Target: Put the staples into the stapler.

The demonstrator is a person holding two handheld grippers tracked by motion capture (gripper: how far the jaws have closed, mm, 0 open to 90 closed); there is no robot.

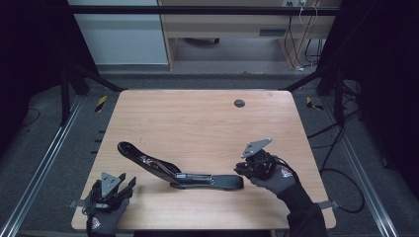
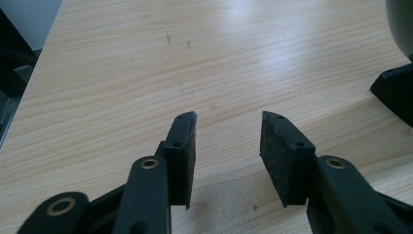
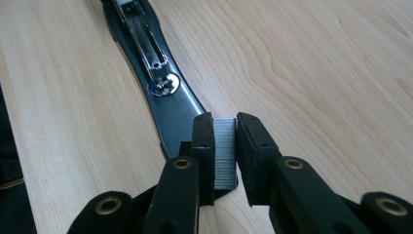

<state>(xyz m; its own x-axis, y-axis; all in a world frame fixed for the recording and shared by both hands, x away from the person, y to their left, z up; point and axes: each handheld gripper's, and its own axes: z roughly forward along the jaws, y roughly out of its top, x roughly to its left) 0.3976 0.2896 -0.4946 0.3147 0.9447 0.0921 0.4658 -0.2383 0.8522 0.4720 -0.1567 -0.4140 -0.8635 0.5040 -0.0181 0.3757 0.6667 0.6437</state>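
Note:
A black stapler (image 1: 180,175) lies swung wide open on the wooden table (image 1: 207,123), one arm pointing far left and the other lying along the front. Its metal channel (image 3: 156,58) faces up in the right gripper view. My right gripper (image 1: 240,171) sits at the stapler's right end, shut on a grey strip of staples (image 3: 225,151) held just above the stapler's black end (image 3: 180,117). My left gripper (image 1: 127,185) rests near the front left corner, open with bare wood between its pads (image 2: 181,146). A black edge of the stapler (image 2: 394,92) shows at its right.
A dark round grommet (image 1: 239,103) sits in the table's far middle. Black frame posts (image 1: 66,89) stand at the left and right, and cables (image 1: 341,163) run over the floor on the right. A pale cabinet (image 1: 118,34) stands behind.

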